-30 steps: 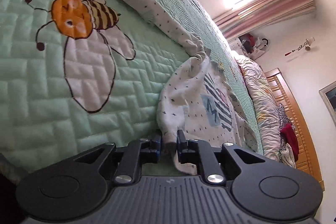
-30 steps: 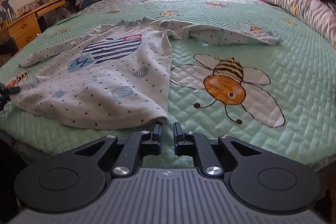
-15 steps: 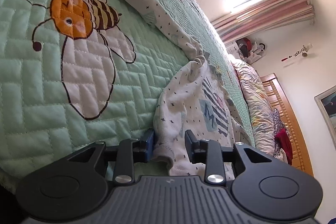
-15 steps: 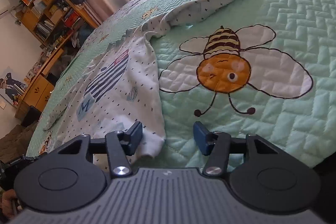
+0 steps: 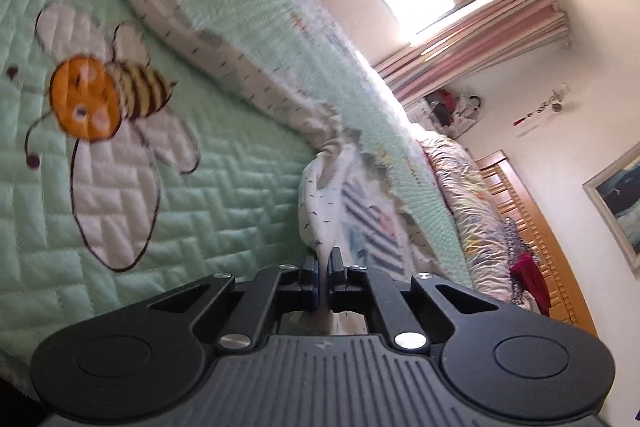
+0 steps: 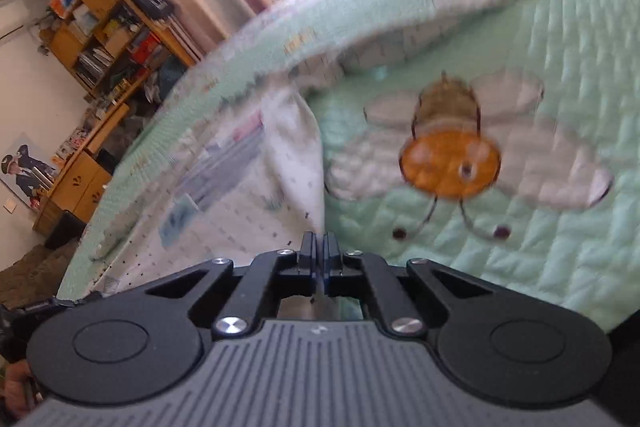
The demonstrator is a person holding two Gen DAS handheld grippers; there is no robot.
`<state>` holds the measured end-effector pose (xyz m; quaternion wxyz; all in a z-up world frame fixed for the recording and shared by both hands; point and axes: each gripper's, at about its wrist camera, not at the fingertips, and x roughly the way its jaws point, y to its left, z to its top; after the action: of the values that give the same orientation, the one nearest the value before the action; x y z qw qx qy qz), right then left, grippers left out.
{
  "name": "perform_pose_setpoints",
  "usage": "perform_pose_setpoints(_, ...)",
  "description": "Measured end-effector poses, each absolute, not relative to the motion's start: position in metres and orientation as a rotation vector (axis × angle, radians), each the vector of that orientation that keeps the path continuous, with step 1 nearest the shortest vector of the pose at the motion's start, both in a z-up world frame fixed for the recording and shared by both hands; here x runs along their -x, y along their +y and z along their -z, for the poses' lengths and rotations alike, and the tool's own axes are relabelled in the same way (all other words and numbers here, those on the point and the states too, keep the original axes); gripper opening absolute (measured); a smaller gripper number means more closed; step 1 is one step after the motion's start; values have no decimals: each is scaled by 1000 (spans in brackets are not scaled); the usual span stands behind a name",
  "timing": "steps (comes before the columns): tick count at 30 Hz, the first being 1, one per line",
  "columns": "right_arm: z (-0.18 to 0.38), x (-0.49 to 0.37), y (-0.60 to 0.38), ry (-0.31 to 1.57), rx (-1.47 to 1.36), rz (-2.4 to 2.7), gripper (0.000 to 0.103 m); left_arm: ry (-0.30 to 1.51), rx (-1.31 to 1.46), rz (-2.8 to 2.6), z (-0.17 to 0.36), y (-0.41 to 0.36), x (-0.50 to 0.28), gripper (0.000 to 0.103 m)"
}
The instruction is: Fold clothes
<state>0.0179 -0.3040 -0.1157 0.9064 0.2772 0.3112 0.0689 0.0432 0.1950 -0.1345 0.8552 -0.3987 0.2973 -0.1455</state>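
We have the white dotted shirt (image 5: 320, 203) pinched at its near hem, one corner in each tool. The left gripper (image 5: 323, 267) is clenched on a fold of the fabric, which rises as a taut ridge from between its fingers (image 5: 309, 269). The right gripper (image 6: 320, 247) is likewise clamped on the hem's other corner, with a thin edge of cloth showing between its fingers (image 6: 331, 247).

The step in hand, as we judge it, is carrying this lower edge up and over toward the collar to make the first fold. To do it well we should raise both corners together and keep them level, so the hem stays straight and the striped print (image 5: 368, 223) does not bunch. We want mild tension between the two grips, enough to flatten the cloth but not enough to drag the whole shirt across the bed (image 5: 224, 203). The long sleeve (image 5: 208, 55) lies stretched out beside the bee picture (image 5: 108, 95) on the quilt; it will likely trail or twist if we move fast, so a slow arc seems wise.

The shirt's body lies directly ahead of both pairs of fingers, spreading away from them on the green quilt. In the right view the cloth lies mostly left of the grip, with the bee to its right. Both views are blurred, so the finer creases cannot be made out.
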Motion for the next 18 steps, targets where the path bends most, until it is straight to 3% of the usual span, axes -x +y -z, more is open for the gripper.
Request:
perform_pose_setpoints(3, 91, -8, -304, 614, -494, -137, 4, 648, 807, 287, 130, 198, -45, 3)
perform_pose_setpoints(9, 141, -18, -312, 783, -588, -21, 9, 767, 838, 197, 180, 210, -46, 5)
perform_pose_setpoints(13, 131, -4, -307, 719, -519, 6, 11, 727, 858, 158, 178, 226, -34, 13)
perform_pose_setpoints(15, 124, -4, -305, 675, -502, -25, 13, 695, 860, 138, 171, 231, -31, 23)
perform_pose_setpoints(17, 119, -7, -297, 642, -476, -59, 22, 671, 841, 144, 163, 229, -29, 29)
perform_pose_setpoints(18, 119, -10, -293, 639, -461, -71, 34, 662, 827, 153, 159, 226, -28, 30)
